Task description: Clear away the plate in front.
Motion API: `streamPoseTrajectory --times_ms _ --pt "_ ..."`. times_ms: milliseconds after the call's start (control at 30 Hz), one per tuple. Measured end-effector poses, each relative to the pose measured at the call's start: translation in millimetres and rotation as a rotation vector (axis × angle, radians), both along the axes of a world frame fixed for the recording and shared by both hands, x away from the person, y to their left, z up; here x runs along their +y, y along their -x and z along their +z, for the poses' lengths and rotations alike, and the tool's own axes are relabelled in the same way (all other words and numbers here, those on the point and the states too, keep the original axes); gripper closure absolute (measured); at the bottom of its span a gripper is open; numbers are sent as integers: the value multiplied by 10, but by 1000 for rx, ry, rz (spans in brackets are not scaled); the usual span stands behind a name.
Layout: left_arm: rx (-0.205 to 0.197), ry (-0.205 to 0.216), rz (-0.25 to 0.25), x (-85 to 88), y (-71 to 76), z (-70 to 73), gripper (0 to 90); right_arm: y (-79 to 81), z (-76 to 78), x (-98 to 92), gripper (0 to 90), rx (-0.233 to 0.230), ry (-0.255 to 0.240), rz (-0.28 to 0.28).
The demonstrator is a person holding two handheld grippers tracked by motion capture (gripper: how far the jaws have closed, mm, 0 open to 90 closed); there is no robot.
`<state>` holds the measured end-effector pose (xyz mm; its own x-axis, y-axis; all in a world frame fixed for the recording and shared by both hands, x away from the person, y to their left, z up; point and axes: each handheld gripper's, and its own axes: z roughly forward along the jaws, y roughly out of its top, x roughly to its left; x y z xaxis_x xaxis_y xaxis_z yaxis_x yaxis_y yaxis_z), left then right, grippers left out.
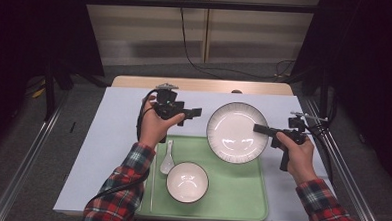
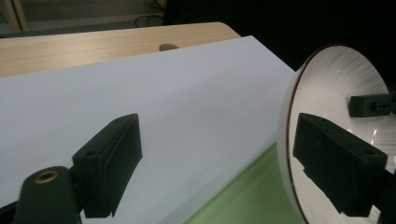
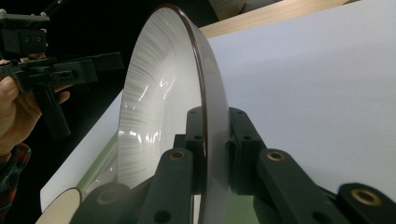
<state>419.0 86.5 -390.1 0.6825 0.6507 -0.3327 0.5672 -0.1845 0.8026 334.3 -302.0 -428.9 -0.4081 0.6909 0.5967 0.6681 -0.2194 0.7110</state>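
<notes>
A large white plate [image 1: 237,132] with a dark rim and ribbed edge is held over the far right corner of the green tray [image 1: 240,192]. My right gripper [image 1: 261,128] is shut on its right rim; in the right gripper view the jaws of my right gripper [image 3: 212,154] pinch the plate [image 3: 159,107] edge-on. My left gripper [image 1: 190,112] hovers just left of the plate, apart from it. In the left gripper view the left gripper [image 2: 217,130] stands open with nothing between its jaws, and the plate [image 2: 336,74] is at the right.
A white bowl [image 1: 187,181] sits on the tray's near left part. A white ceramic spoon [image 1: 168,159] lies beside it, and a thin stick [image 1: 153,183] runs along the tray's left edge. A white cover [image 1: 112,152] spreads over the wooden table [image 1: 135,82].
</notes>
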Motion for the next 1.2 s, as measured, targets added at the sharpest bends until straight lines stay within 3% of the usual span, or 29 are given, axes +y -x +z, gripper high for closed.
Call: streamPoseTrajectory --times_ms 233,667,800,1100,1200 --pt "-26 2 34 225 57 -69 89 -5 -30 18 813 13 7 4" --pt "-39 -25 85 499 189 -171 86 -2 -139 67 813 51 24 25" --pt "-41 -7 103 542 216 -175 83 2 -160 93 813 63 23 37" --pt "-38 -29 108 585 245 -241 82 28 -246 136 813 77 39 61" --pt "-30 -12 113 600 245 -252 78 47 -265 157 813 76 55 63"
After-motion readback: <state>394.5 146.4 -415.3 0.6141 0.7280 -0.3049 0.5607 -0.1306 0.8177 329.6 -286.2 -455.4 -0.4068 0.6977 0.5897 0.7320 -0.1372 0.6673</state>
